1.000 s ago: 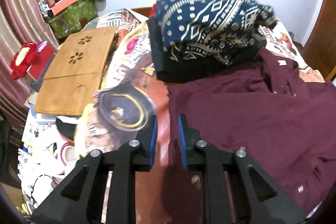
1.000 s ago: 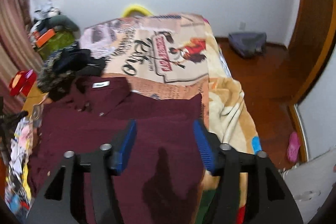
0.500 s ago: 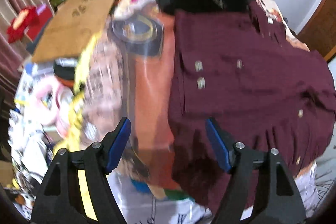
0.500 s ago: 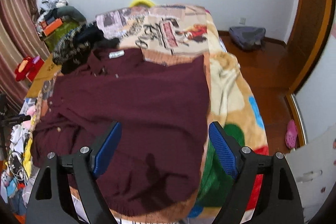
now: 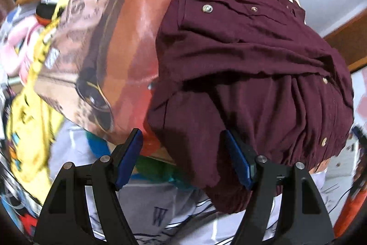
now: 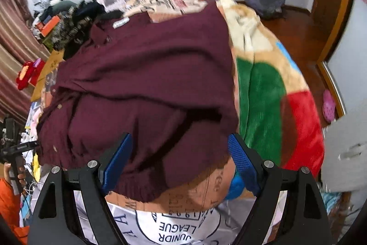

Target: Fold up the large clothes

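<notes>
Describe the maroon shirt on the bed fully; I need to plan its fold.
The maroon button-up shirt of soft woven cloth lies spread and wrinkled on the printed blanket, collar with white label far, ribbed hem hanging over the near edge. Metal snaps dot one side. Neither open gripper touches it.

A rumpled maroon button-up shirt (image 6: pixel 146 84) is covering the near half of the bed's printed blanket (image 6: pixel 259 88), leaving a bare strip along its right side, while a dark patterned clothes pile (image 6: pixel 75 22) is blocking the far left corner.
</notes>
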Motion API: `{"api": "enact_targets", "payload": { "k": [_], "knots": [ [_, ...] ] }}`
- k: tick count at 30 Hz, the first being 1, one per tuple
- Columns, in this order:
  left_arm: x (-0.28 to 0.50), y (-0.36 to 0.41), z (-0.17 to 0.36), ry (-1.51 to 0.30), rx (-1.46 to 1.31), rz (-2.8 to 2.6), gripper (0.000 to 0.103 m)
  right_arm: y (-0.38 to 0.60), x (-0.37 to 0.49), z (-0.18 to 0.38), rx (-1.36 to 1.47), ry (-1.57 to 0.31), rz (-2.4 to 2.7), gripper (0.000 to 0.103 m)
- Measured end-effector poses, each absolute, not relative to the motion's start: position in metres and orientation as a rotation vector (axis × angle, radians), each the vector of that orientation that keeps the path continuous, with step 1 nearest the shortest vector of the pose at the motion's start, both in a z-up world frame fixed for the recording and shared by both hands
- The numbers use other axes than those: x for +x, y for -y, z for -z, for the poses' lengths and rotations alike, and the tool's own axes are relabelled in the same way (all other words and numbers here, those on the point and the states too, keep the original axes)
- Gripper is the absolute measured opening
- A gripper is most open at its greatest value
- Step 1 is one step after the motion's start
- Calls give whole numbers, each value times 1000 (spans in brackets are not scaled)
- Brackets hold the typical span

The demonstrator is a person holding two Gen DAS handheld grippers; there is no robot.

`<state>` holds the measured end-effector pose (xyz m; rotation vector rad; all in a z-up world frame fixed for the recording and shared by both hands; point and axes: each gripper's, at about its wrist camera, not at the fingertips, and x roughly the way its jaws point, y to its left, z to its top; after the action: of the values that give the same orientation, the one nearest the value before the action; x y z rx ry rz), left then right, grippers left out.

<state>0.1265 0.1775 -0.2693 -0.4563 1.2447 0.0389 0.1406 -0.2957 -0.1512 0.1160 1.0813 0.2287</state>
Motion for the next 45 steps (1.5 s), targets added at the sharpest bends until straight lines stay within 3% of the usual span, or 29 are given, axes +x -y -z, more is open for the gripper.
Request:
{"api": "enact_targets", "payload": {
  "k": [5,8,9,10,11,13,14,16,27,32,45],
  "knots": [
    [126,-175,270,-1236,-500,-45,72,304,138,172,235,-1129,-237,82],
    [126,-171,266,-1230,-509,-17,59,306,138,182,332,-1137,-265,82],
    [127,-170,264,-1228,-514,-1,50,305,139,186,360,-1142,-273,72],
    [127,-169,262,-1227,-520,11,45,302,138,186,368,-1138,-279,58],
    [127,-166,259,-1220,-509,13,44,299,137,186,367,-1132,-287,52],
    [129,-161,250,-1194,-492,44,18,291,136,178,342,-1107,-303,26],
    [129,-160,245,-1182,-484,52,12,290,136,174,336,-1092,-304,20],
    [132,-156,229,-1142,-467,69,8,291,136,162,362,-1052,-298,11],
    [176,-164,109,-853,-473,154,4,283,171,65,317,-815,-409,8],
    [229,-178,77,-752,-456,118,4,270,223,51,298,-753,-390,7],
    [376,-188,157,-874,-360,-60,4,292,362,126,378,-899,-191,7]
  ]
}}
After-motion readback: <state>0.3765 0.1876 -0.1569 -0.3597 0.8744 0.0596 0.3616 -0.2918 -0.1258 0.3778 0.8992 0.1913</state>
